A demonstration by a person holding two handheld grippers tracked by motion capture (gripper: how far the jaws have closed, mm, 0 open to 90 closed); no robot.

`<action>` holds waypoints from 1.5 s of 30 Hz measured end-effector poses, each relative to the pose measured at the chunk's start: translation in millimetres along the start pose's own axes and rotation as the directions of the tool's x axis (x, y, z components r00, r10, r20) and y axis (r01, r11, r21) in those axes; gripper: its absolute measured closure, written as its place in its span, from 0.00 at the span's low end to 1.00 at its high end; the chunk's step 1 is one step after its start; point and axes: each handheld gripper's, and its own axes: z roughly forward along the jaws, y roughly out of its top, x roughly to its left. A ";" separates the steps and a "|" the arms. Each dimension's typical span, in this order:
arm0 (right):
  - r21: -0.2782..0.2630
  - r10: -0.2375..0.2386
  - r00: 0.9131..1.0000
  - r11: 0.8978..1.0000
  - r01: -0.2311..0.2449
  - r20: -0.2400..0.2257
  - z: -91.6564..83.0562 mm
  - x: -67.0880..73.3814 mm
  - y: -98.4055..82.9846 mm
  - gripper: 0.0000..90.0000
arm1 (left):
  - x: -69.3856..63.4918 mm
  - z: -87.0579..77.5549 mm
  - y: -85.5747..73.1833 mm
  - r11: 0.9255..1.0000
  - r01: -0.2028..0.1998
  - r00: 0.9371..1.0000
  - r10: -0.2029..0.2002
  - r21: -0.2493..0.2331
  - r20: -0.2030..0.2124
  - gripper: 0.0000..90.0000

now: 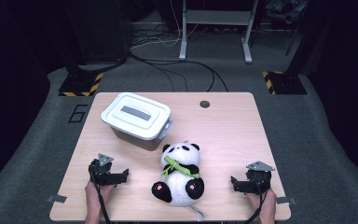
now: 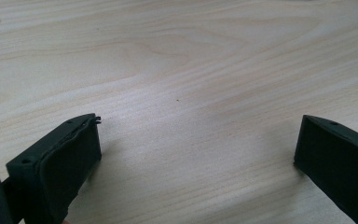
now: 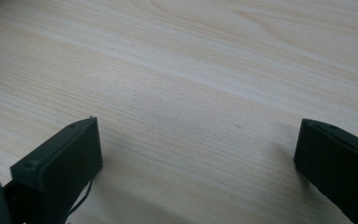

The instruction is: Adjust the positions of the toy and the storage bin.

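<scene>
A black-and-white panda plush (image 1: 180,174) with a green bamboo piece on its chest lies on its back at the front middle of the wooden table (image 1: 223,130). Behind it to the left stands a white lidded plastic box (image 1: 136,119) with a grey handle. My left gripper (image 1: 120,176) rests on the table left of the panda, open, with bare wood between its jaws (image 2: 196,135). My right gripper (image 1: 235,183) rests right of the panda, open as well, with bare wood in its gap (image 3: 196,140). Both point inward toward the plush without touching it.
A dark round hole (image 1: 204,104) sits near the table's far edge. Grey carpet surrounds the table, with cables (image 1: 177,65) and a metal stand's legs (image 1: 214,32) beyond. Two forearms come in from the bottom edge. The table's right half lies bare.
</scene>
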 end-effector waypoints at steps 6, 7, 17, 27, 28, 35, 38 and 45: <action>0.008 0.014 1.000 1.000 -0.014 0.007 -0.2 1.2 1.0 0.00 | -0.3 0.1 0.1 1.000 0.000 1.000 0.000 -0.001 0.001 0.00; 0.010 0.015 1.000 1.000 -0.015 0.008 -0.2 1.2 1.2 0.00 | -0.3 0.1 0.1 1.000 -0.001 1.000 0.001 -0.001 0.002 0.00; 0.056 0.033 0.999 0.998 -0.033 0.012 -4.4 2.4 5.9 0.01 | -0.4 0.2 0.1 1.000 -0.003 1.000 0.003 -0.001 0.003 0.00; 0.047 0.045 0.999 0.998 -0.044 -0.022 -19.9 11.0 17.3 0.02 | -0.6 0.0 0.1 1.000 -0.005 1.000 0.005 0.001 0.005 0.00; 0.048 0.044 0.999 0.998 -0.043 -0.020 -20.6 12.2 18.2 0.02 | -0.5 0.0 0.1 1.000 -0.006 1.000 0.006 0.001 0.005 0.00; 0.037 0.035 0.998 0.999 -0.033 -0.059 -28.3 20.0 27.1 0.03 | -0.5 0.0 0.1 1.000 -0.006 1.000 0.006 0.001 0.005 0.00; 0.030 0.025 0.998 0.999 -0.023 -0.065 -31.4 23.5 30.9 0.03 | -0.5 0.0 0.1 1.000 -0.006 1.000 0.006 0.001 0.005 0.00; 0.025 0.009 0.997 1.000 -0.007 -0.082 -29.8 27.6 34.8 0.04 | -0.7 0.0 0.0 1.000 -0.009 1.000 0.009 0.000 0.008 0.00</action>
